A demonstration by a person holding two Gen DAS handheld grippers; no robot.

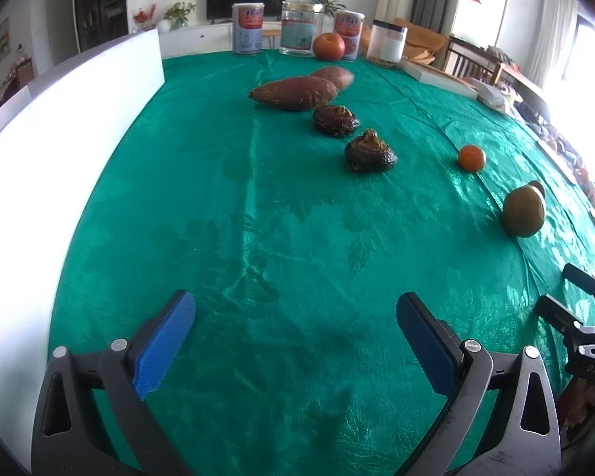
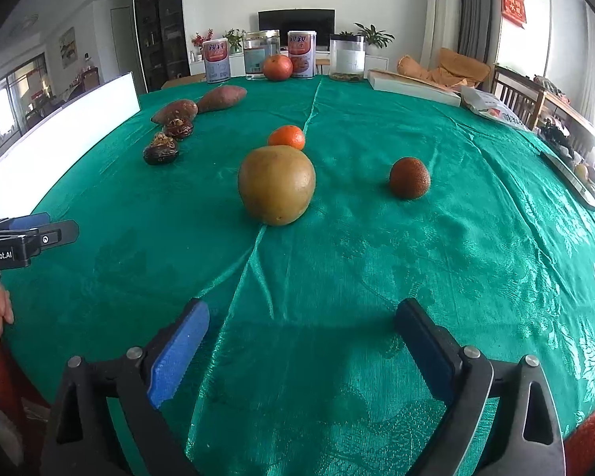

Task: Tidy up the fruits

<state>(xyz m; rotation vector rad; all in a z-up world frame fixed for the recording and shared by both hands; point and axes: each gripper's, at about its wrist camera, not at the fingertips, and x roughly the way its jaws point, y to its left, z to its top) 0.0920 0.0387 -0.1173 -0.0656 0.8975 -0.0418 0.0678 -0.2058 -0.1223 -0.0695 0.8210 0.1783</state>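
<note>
Left wrist view: left gripper [image 1: 295, 313] has jaws spread wide with nothing between them, hovering over bare green tablecloth [image 1: 258, 218]. Ahead, two sweet potatoes [image 1: 291, 93] and two dark shrivelled fruits [image 1: 371, 152] form a rough line running away from the camera; that looks like a sorted group, so I'd guess left's side is done or idle. Small tangerine [image 1: 472, 157] and a greenish-brown pear [image 1: 523, 211] sit apart on the right, ungrouped. Larger orange fruit [image 1: 328, 46] stands far back against the tins [image 1: 249, 28]. Right wrist view: right gripper [image 2: 301, 325] is also open and empty, pointed down at the cloth, with the pear [image 2: 276, 185] dead ahead and centred between the jaws' line, likely the next pick. Tangerine [image 2: 286, 137] is just behind the pear; a reddish-brown rough fruit [image 2: 409, 178] lies well apart to the right. Left gripper's body [image 2: 27, 238] pokes in at the left edge.
</note>
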